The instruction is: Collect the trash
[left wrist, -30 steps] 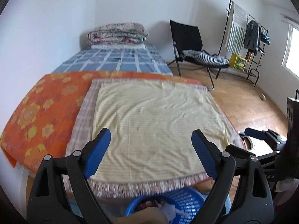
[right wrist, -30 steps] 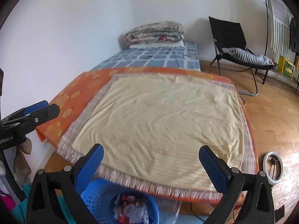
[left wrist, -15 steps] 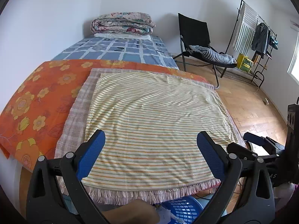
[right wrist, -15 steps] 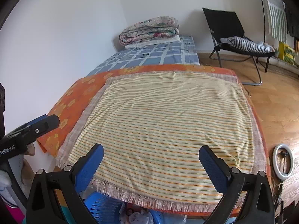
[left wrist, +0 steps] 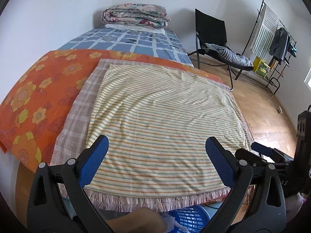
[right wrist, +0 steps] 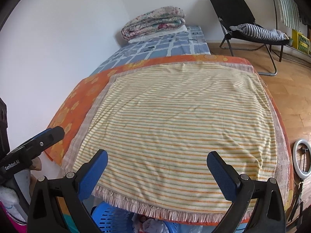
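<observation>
A: How do the tongs stand?

B: Both gape wide, empty. The left tongs [left wrist: 155, 161] and right tongs [right wrist: 157, 171] hover over the striped cloth [left wrist: 161, 120], touching nothing.

A: And the trash?

B: At bottom centre, in one blue basket [right wrist: 108, 218] under the bed's edge: crumpled trash [right wrist: 153, 224]. Farther up, one folded quilt [left wrist: 136, 16]; upper right, one black chair [left wrist: 211, 31].

Both grippers are built alike: the left gripper [left wrist: 156, 161] and the right gripper [right wrist: 156, 169] are made of black plastic arms, silver rivets are set at the joints, and blue ribbed pads [right wrist: 93, 173] are fitted; white lettering is printed on one side
</observation>
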`<state>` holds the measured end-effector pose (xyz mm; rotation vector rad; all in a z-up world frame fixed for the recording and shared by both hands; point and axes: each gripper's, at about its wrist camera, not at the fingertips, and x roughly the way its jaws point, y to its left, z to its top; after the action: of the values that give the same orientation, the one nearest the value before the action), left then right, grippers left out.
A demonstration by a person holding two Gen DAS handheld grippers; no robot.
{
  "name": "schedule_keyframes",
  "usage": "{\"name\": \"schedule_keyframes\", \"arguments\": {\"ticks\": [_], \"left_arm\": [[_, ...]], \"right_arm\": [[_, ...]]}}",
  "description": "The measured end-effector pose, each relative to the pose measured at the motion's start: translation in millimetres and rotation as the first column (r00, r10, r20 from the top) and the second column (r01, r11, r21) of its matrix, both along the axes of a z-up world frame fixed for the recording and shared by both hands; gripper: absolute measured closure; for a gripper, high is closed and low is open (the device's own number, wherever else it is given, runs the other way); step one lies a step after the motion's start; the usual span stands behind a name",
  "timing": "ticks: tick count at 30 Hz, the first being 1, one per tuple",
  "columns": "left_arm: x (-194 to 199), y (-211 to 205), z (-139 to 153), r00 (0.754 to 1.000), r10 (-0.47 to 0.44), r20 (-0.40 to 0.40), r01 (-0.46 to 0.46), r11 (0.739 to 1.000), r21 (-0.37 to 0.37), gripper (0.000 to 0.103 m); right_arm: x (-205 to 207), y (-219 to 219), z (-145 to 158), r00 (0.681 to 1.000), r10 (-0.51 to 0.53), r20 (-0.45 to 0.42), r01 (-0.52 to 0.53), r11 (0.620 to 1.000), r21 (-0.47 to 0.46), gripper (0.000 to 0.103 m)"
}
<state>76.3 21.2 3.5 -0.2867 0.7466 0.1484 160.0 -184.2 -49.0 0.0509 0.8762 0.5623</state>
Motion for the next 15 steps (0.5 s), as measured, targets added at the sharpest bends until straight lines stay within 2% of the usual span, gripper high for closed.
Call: {"name": "schedule_keyframes", "arguments": {"ticks": [15], "left_arm": [[-1.9, -2.5, 2.3, 1.0, -0.007, 0.0, 0.007, 1.0, 0.017, 0.001]], "right_arm": [[-0.7, -0.2, -1.9, 1.0, -0.016, -0.001, 0.016, 1.0, -0.005, 0.0]]}}
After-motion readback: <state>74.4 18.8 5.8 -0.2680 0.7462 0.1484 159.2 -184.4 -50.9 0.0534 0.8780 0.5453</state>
